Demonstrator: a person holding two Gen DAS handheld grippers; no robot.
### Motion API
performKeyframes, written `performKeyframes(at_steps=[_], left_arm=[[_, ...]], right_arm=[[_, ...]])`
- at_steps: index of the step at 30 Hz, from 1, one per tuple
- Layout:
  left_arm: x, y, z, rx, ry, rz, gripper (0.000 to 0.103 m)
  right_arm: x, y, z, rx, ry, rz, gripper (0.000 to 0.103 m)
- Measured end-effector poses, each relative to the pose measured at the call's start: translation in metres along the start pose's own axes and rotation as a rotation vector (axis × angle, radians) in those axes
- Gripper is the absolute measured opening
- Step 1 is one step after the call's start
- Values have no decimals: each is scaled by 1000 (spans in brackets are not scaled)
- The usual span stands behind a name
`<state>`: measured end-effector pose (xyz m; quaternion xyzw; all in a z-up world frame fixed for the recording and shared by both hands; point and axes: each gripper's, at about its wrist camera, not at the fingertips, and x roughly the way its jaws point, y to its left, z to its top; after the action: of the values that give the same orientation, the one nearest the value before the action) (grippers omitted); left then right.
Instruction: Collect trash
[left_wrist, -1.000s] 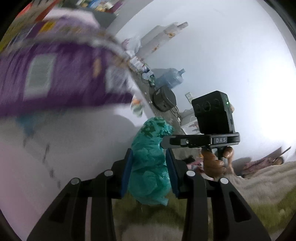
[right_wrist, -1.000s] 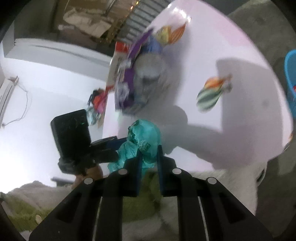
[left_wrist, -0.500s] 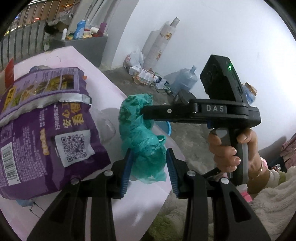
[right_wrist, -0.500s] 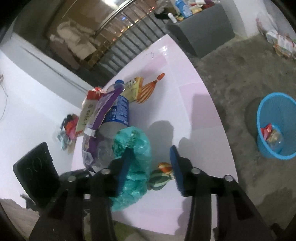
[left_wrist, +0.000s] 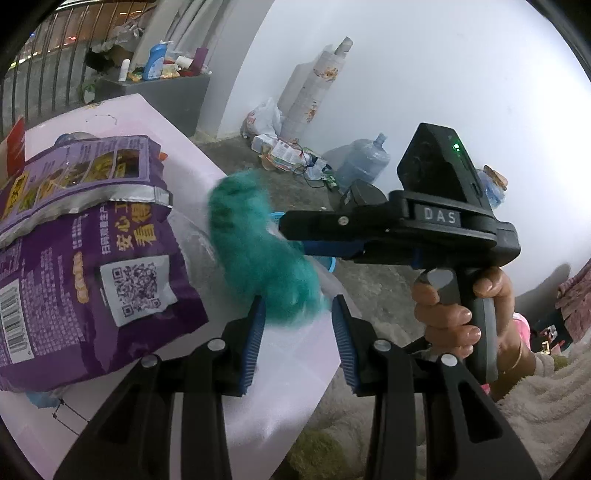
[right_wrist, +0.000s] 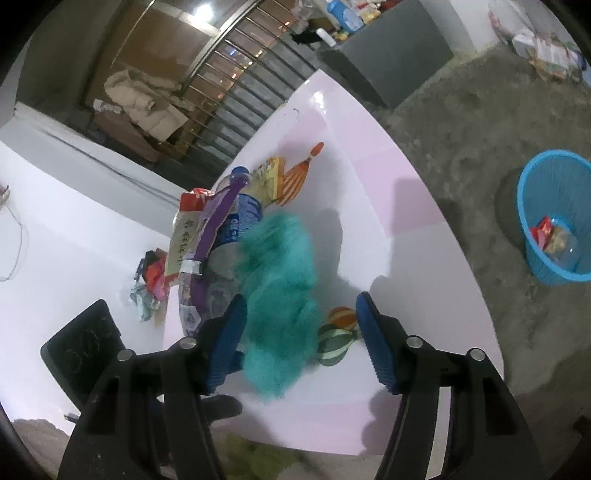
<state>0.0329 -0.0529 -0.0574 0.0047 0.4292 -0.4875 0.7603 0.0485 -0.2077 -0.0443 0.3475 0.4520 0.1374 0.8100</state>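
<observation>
The teal plastic bag (left_wrist: 258, 251) is crumpled into a loose wad and motion-blurred in both views; whether it's touching the pink-white table (right_wrist: 406, 258) can't be told. Next to it sits a pile of trash: a big purple snack pouch (left_wrist: 92, 258) with a torn silver top edge and a QR code, lying flat over a clear plastic bottle (right_wrist: 236, 218) with a blue label. A small striped green-and-orange wrapper (right_wrist: 338, 341) lies near the table's front edge. Down on the floor stands a blue basket (right_wrist: 532, 221) with a few wrappers inside.
</observation>
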Motion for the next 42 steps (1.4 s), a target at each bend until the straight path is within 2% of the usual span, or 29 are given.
performKeyframes(at_steps=[3,8,14,17,19,26,32,34,39,42], left_arm=[[1,-2,0,2,4,3,36],[2,-9,1,38,15,27,36],[-9,-18,4,59,-4,61,36],[-24,-22,4,58,-32,77,48],[-36,-24,6,58,-59,78,52],[-85,-28,13,52,-167,78,59],[-120,-16,17,30,-260,165,59],[-133,-9,17,10,-292,198,59],[-165,16,16,-61,-364,275,59],[-182,35,11,-103,-398,331,59]], right_arm=[[3,-5,1,40,15,15,52],[-8,-4,2,46,13,45,52],[-12,-5,3,63,9,42,64],[-10,-4,2,67,18,47,69],[-9,-3,1,64,24,47,71],[5,-2,1,77,69,33,71],[17,2,0,62,113,40,59],[22,0,1,79,136,68,48],[21,-3,3,106,145,110,42],[14,-3,5,109,137,104,41]])
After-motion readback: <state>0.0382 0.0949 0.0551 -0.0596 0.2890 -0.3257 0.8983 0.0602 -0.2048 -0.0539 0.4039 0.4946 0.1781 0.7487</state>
